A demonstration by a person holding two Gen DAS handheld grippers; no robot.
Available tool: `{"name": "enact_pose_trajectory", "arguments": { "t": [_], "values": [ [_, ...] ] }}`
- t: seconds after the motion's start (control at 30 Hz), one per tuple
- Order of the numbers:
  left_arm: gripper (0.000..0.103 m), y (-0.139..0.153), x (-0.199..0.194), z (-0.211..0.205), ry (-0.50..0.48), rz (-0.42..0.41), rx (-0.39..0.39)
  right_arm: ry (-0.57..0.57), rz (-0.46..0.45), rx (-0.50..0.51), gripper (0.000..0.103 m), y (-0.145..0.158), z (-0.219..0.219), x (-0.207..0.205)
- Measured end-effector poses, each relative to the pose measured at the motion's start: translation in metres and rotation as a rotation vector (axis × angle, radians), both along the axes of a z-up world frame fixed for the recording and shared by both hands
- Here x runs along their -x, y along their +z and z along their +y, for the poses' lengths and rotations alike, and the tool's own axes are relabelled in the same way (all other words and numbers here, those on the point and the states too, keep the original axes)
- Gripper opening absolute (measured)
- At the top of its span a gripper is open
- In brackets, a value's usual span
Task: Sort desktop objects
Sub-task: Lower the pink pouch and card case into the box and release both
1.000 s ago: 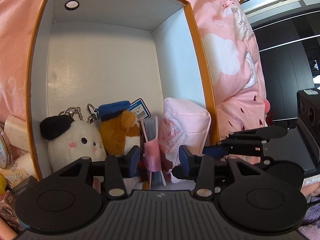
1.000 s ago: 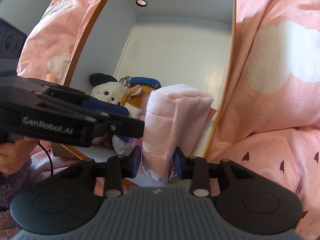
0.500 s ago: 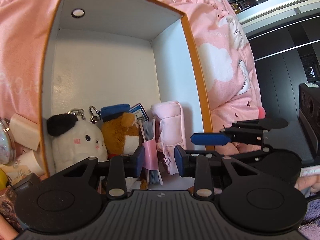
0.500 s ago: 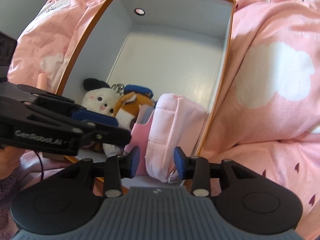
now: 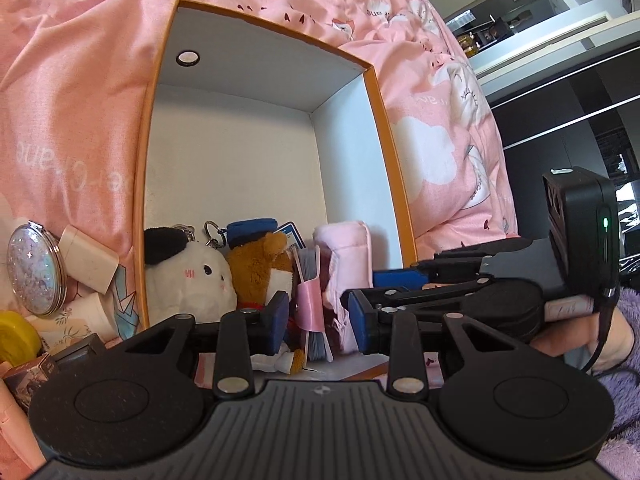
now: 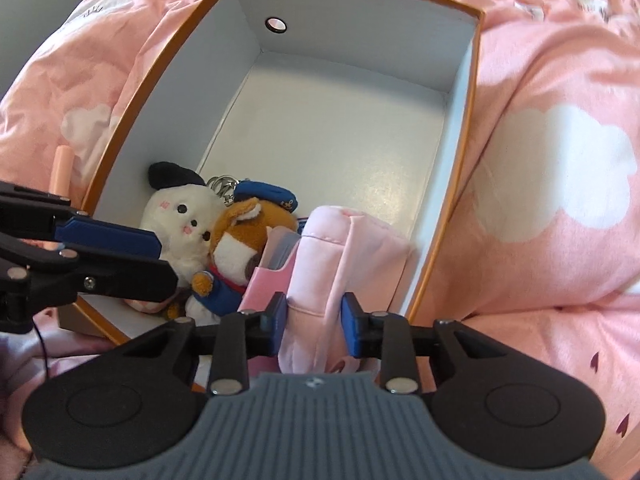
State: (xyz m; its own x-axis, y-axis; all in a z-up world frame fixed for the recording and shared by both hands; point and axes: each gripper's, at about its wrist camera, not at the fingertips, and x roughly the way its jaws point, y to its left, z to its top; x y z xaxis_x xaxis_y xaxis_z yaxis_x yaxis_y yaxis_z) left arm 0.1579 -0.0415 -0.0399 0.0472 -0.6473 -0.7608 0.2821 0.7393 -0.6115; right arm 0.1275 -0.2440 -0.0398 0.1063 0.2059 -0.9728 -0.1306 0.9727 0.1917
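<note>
My right claw points steeply down into the near end of the orange-rimmed box, and its jaws are closing with the soft pink pouch between them; the left pad already touches the fabric, while the right one seems just clear of it, so I count this as not yet a firm grip. I judge that I am squeezing the pouch to stand it upright against the box's right wall, where it takes little room. My left claw hangs half open above the near edge of the box, grasping nothing; the pink-banded card pack shows in its gap but stands deeper in the box, wedged between the pouch and the brown plush. The white plush leans at the box's left wall, so the toys fill the near end and the far floor stays free. Outside on the pink bedding wait a glitter mirror and some small white containers, probably next to sort.
</note>
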Motion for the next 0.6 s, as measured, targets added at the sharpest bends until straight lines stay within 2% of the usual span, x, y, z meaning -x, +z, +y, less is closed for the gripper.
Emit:
{"name": "enact_pose_trajectory", "arguments": {
  "t": [0.1, 0.17, 0.3, 0.6],
  "values": [
    [0.037, 0.006, 0.001, 0.009, 0.022, -0.011, 0.022, -0.053, 0.045, -0.066, 0.029, 0.009, -0.013, -0.004],
    [0.037, 0.010, 0.001, 0.014, 0.035, -0.019, 0.036, -0.069, 0.071, -0.075, 0.029, 0.010, -0.015, -0.007],
    [0.037, 0.015, 0.003, 0.024, 0.056, -0.039, 0.040, -0.051, 0.110, -0.028, 0.028, -0.007, -0.005, -0.009],
    [0.037, 0.020, 0.011, 0.044, 0.108, -0.055, 0.018, 0.038, 0.083, 0.046, 0.027, -0.017, 0.022, -0.009]
  ]
}}
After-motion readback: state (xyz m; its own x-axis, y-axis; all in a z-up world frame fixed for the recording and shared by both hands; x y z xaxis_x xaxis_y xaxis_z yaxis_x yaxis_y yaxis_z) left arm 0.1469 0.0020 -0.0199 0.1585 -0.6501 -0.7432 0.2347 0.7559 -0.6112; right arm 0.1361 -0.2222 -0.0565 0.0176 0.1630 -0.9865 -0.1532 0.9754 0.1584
